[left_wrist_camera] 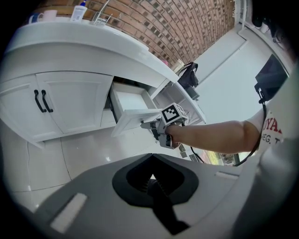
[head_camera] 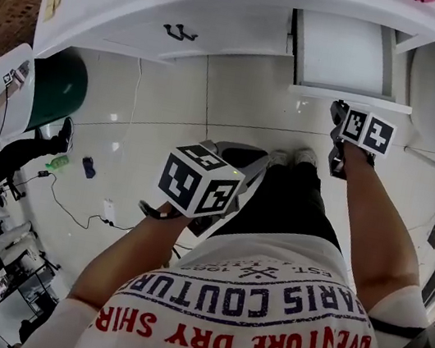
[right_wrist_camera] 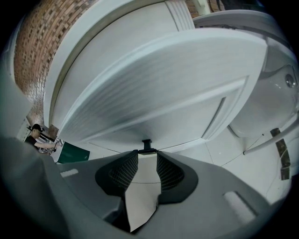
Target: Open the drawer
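I see the drawer (head_camera: 343,54) pulled out from the right part of the white cabinet (head_camera: 225,37), its inside bare and its front panel standing well clear of the cabinet face. My right gripper (right_wrist_camera: 147,158) is up against that front panel. Its jaws are set a little apart and pinch the black drawer handle (right_wrist_camera: 146,144), which spans the gap at their tips. My left gripper (left_wrist_camera: 152,179) hangs well back from the cabinet, above the tiled floor (head_camera: 164,101), with its toothed jaws pressed together on nothing. Left of the drawer, the cabinet's two doors are closed, with their paired black door handles (head_camera: 180,33) side by side.
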